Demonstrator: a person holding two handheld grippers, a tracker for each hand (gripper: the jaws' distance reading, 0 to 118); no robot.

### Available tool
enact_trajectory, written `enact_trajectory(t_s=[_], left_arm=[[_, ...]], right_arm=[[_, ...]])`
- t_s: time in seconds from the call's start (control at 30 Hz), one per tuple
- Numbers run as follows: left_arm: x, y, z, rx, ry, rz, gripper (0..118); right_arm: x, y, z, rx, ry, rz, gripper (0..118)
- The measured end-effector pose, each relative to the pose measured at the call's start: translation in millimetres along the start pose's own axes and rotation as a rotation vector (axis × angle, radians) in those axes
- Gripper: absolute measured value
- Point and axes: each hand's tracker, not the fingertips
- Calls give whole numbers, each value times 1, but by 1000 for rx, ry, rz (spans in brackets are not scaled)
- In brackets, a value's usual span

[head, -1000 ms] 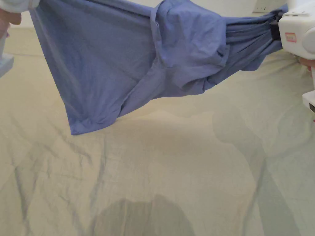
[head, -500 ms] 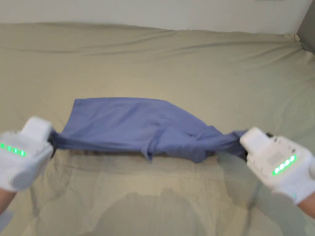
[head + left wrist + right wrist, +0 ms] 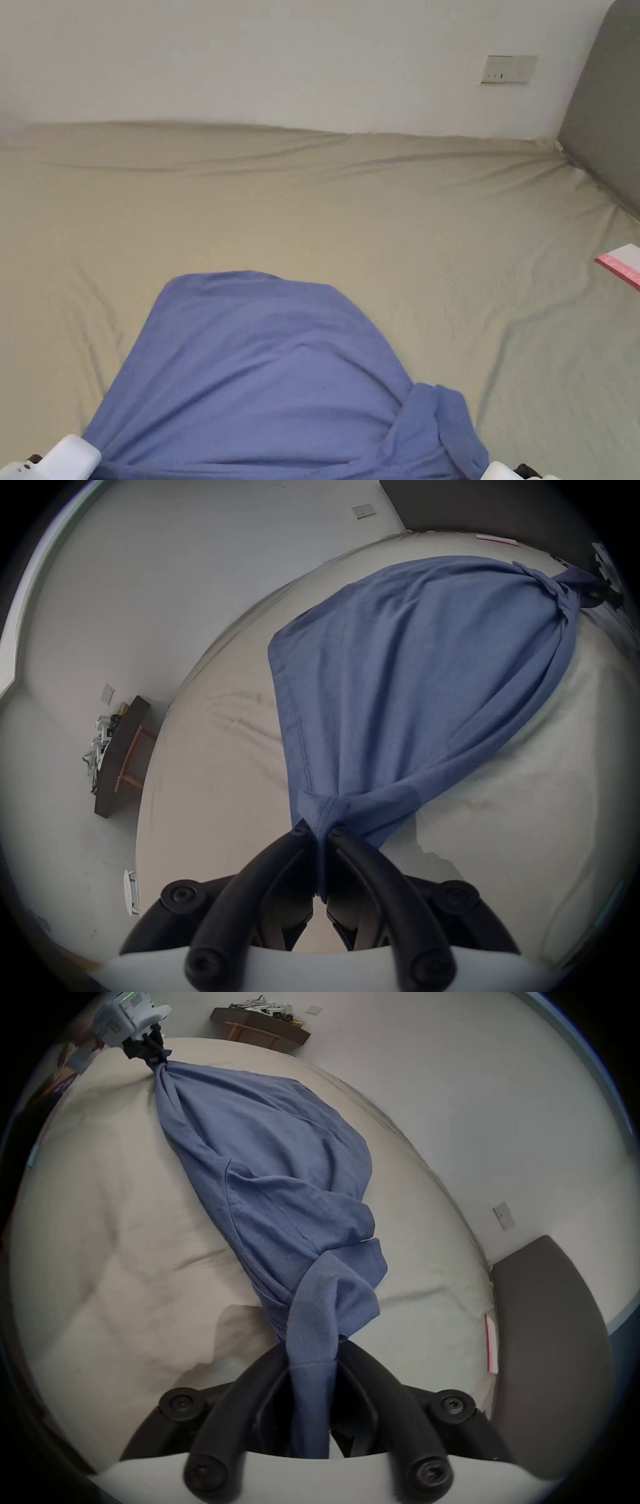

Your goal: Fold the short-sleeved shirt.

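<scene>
The blue short-sleeved shirt (image 3: pixel 262 369) lies spread on the beige bed sheet (image 3: pixel 312 206), its far edge rounded and its near edge pulled taut between both grippers. In the left gripper view my left gripper (image 3: pixel 318 835) is shut on a hemmed corner of the shirt (image 3: pixel 415 674). In the right gripper view my right gripper (image 3: pixel 311 1352) is shut on a bunched, twisted end of the shirt (image 3: pixel 277 1172). The left gripper (image 3: pixel 145 1044) also appears far off there, clamping the other end. In the head view, white gripper bodies peek in at the bottom left (image 3: pixel 56 462) and bottom right (image 3: pixel 506 472).
A grey headboard (image 3: pixel 603 106) stands at the right end of the bed. A pink-and-white card (image 3: pixel 622 262) lies near the sheet's right edge. A wall socket (image 3: pixel 507 69) is above the bed. A dark shelf (image 3: pixel 117 757) with clutter hangs on the far wall.
The shirt went from hanging in the air, to stretched low, to lying spread on the sheet. Both grippers came down and toward me, still clamped on its two ends. The head camera tilted up.
</scene>
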Motion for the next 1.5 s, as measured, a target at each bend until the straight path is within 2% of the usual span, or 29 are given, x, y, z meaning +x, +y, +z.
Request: enact_trajectory(t_s=[0.03,0.2,0.27,0.43,0.53,0.7,0.77,0.8,0.83,0.87,0.9,0.93,1.03,1.1,1.23,1.37,1.43,1.5], left_arm=[[1,-6,6,-8,-7,0,1],[15,-44,37,-47,-61,-4,1],[23,-59,45,-62,-80,-23,1],[38,-85,55,-128,-150,-26,1],[38,-90,67,-137,-161,2,1],[37,-94,78,-181,-186,21,1],[39,-90,78,-173,-176,45,2],[40,-87,77,-166,-166,69,7],[39,-84,77,-164,-161,99,27],[39,-77,81,-157,-162,138,59],[36,-71,85,-133,-165,178,96],[34,-66,87,-116,-173,215,118],[18,-32,111,45,-197,357,113],[7,-3,129,129,-179,415,113],[-20,66,189,476,-84,616,113],[-29,118,252,750,8,681,113],[-25,135,274,821,73,648,111],[-18,148,291,852,116,617,101]], right_arm=[[-2,-1,8,-4,14,-14,7],[-18,-11,40,-61,85,-181,7],[-30,-20,48,-61,66,-162,7],[-59,-41,64,-131,118,-145,7],[-67,-41,74,-147,112,-110,7],[-67,-35,84,-179,140,-141,7],[-64,-35,76,-209,146,-191,11],[-63,-33,74,-217,141,-219,23],[-61,-31,73,-223,125,-242,62],[-57,-29,74,-236,122,-264,92],[-50,-28,75,-224,143,-297,106],[-42,-27,82,-189,152,-334,108],[-4,-9,115,-77,137,-502,108],[19,8,139,12,45,-558,108],[58,59,196,260,-172,-625,108],[68,107,242,433,-375,-632,108],[65,124,257,491,-400,-624,107],[58,137,267,537,-426,-616,101]])
